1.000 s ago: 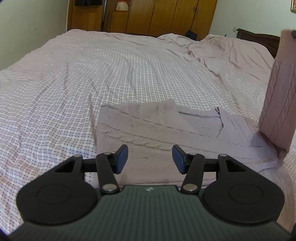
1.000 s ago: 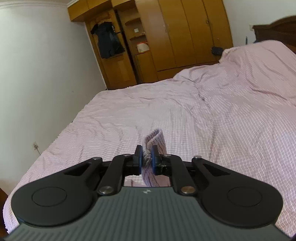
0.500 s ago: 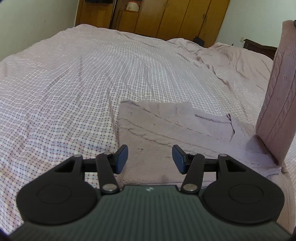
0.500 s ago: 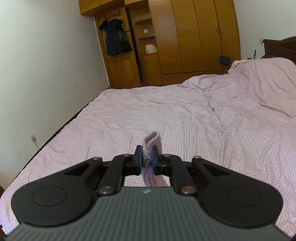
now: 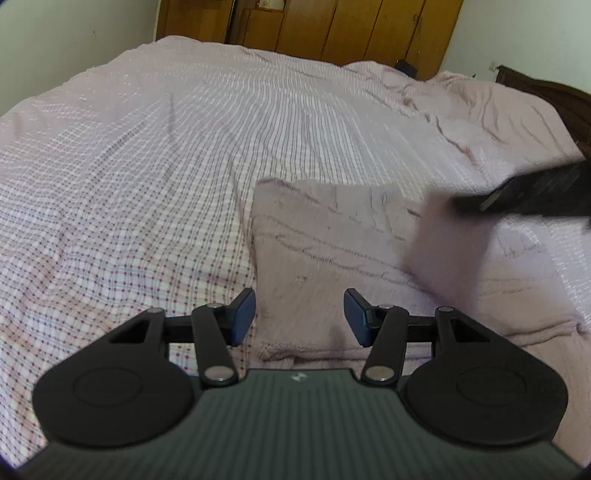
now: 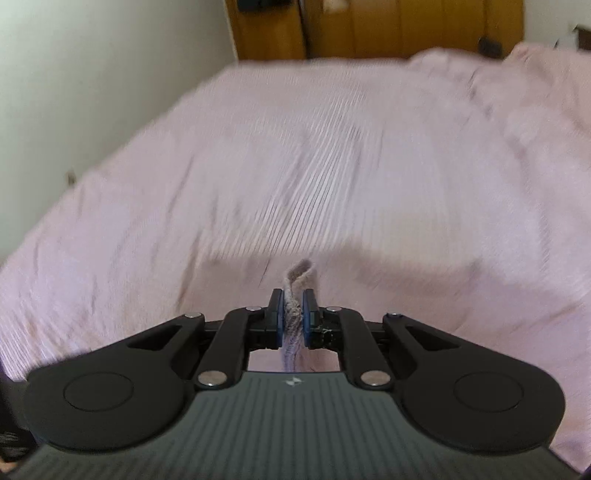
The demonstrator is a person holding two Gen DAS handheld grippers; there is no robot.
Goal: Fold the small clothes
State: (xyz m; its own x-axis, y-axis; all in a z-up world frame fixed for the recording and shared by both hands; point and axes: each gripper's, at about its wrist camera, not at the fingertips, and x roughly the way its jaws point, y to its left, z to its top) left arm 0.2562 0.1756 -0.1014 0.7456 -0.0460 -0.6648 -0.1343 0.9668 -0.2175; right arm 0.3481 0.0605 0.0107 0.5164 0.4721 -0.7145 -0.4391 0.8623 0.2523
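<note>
A pale pink cable-knit sweater (image 5: 325, 243) lies flat on the bed just ahead of my left gripper (image 5: 299, 314), which is open and empty above its near left corner. My right gripper (image 6: 293, 314) is shut on a fold of the sweater's knit (image 6: 295, 295). In the left wrist view the right gripper (image 5: 535, 192) shows as a dark blur at the right, with the held sleeve (image 5: 447, 247) hanging blurred over the sweater's right side.
The bed (image 5: 147, 166) has a pink checked cover with creases. Wooden wardrobes (image 5: 332, 29) stand at the far wall. A dark headboard (image 5: 546, 92) is at the right. A white wall (image 6: 92, 74) runs along the bed's left side.
My right gripper has swung down and leftward with the sleeve, bringing it low over the sweater. My left gripper has shifted left, so the sweater sits further right in its view.
</note>
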